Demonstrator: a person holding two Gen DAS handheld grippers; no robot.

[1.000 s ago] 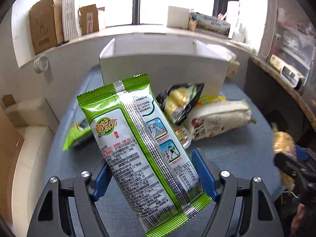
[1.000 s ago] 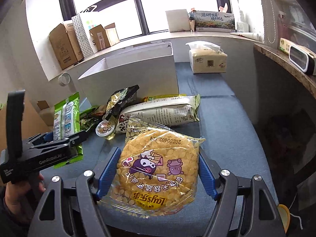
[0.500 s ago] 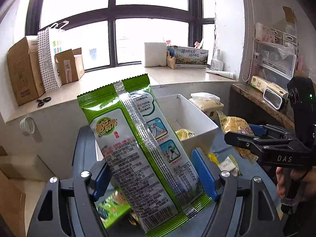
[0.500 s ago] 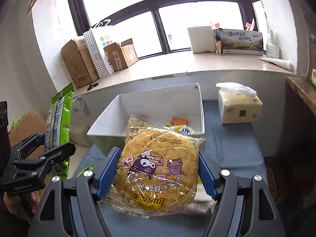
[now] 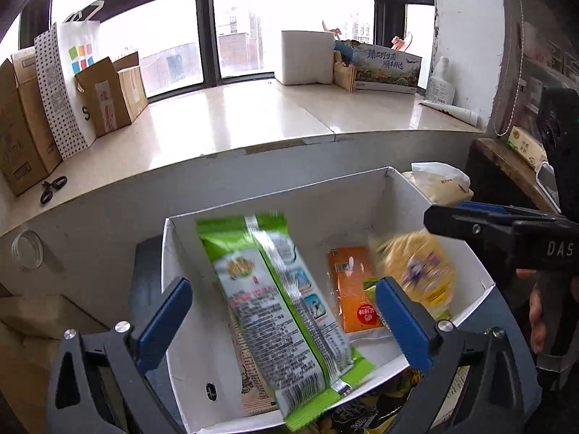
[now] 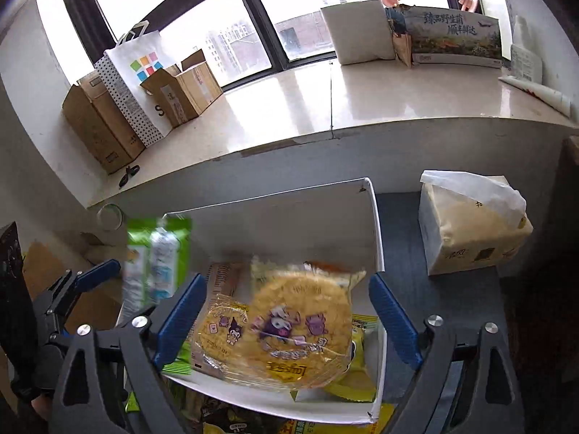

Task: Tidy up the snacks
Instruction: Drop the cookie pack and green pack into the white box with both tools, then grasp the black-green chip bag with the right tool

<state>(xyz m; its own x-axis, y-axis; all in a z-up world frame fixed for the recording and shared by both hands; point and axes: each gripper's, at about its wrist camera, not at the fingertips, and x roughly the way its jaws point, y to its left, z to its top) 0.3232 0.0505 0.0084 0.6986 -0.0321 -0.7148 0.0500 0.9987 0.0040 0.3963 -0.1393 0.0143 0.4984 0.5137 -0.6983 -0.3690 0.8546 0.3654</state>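
Both grippers hang over a white box, which also shows in the right wrist view. My left gripper is open; the green and silver snack bag is blurred and dropping free into the box between its fingers. My right gripper is open; the round yellow cracker pack falls free into the box. That pack shows blurred in the left wrist view. An orange packet lies on the box floor. The green bag also shows in the right wrist view.
A tissue pack stands on the blue table right of the box. More snack bags lie in front of the box. A window sill behind holds cardboard boxes, a dotted paper bag and scissors.
Both grippers moved over the box and opened. The green bag and the yellow cracker pack left the fingers and are dropping into the box.
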